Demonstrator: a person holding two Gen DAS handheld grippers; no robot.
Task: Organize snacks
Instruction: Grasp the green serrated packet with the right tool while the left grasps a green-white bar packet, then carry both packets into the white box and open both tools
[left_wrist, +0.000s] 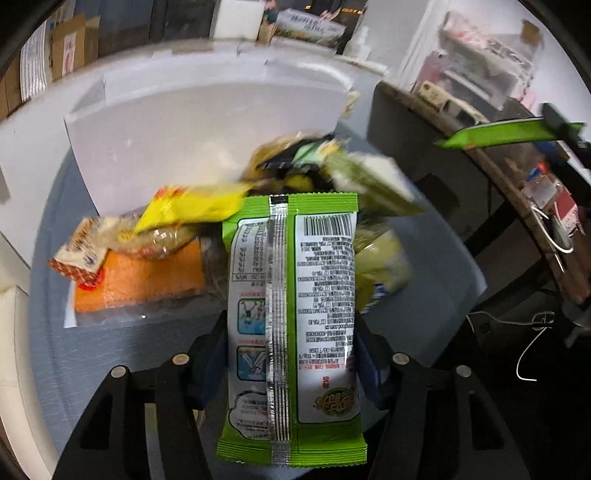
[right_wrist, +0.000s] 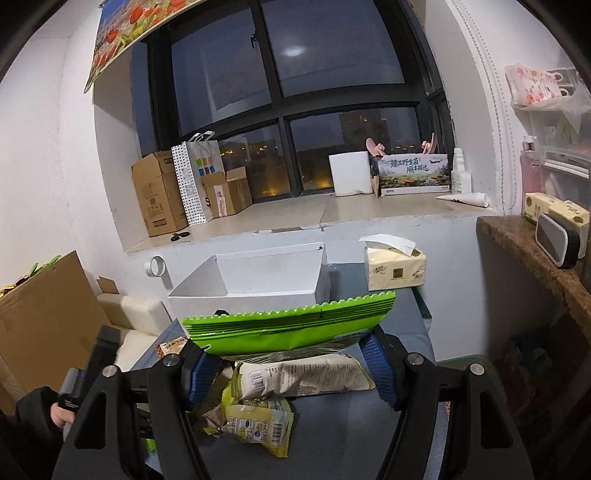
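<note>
A green snack packet (left_wrist: 295, 314) lies back side up, barcode showing, lengthwise between the blue pads of my left gripper (left_wrist: 291, 325). The pads sit against its two long edges, so the gripper is shut on it. It hangs just above a pile of snacks: a yellow packet (left_wrist: 192, 206), an orange packet (left_wrist: 147, 280) and several others. My right gripper (right_wrist: 284, 343) is shut on a second green packet (right_wrist: 288, 325), held crosswise and raised over the table. That raised packet (left_wrist: 506, 134) also shows at the left wrist view's upper right.
An open white box (right_wrist: 258, 280) stands behind the pile on the grey-blue table (left_wrist: 55, 332). A tissue pack (right_wrist: 395, 269) sits right of it. A brown counter (right_wrist: 535, 251) borders the right, cardboard boxes (right_wrist: 44, 317) the left. A sleeved hand (right_wrist: 55, 413) holds the left gripper's handle.
</note>
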